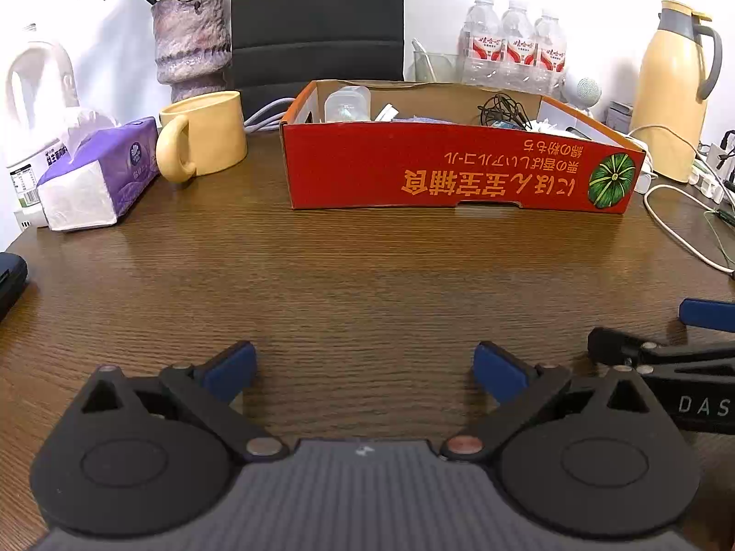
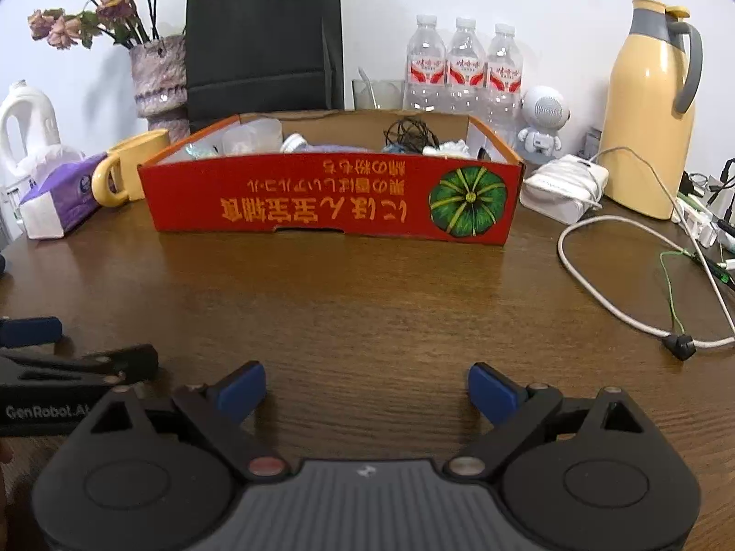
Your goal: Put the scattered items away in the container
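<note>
A red cardboard box (image 1: 436,174) with a green pumpkin picture stands at the far middle of the wooden table; it also shows in the right wrist view (image 2: 321,202). Inside it lie a clear plastic container (image 1: 347,103), a tangle of black cable (image 1: 500,110) and some white items. My left gripper (image 1: 365,369) is open and empty, low over the table in front of the box. My right gripper (image 2: 367,390) is open and empty, beside the left one; its side shows in the left wrist view (image 1: 666,349).
A purple tissue pack (image 1: 98,174), yellow mug (image 1: 204,135), vase (image 1: 190,41) and white jug stand at the left. Water bottles (image 2: 464,64), a yellow thermos (image 2: 650,105), a white charger (image 2: 562,188), a small robot figure (image 2: 544,121) and a white cable (image 2: 597,284) are at the right.
</note>
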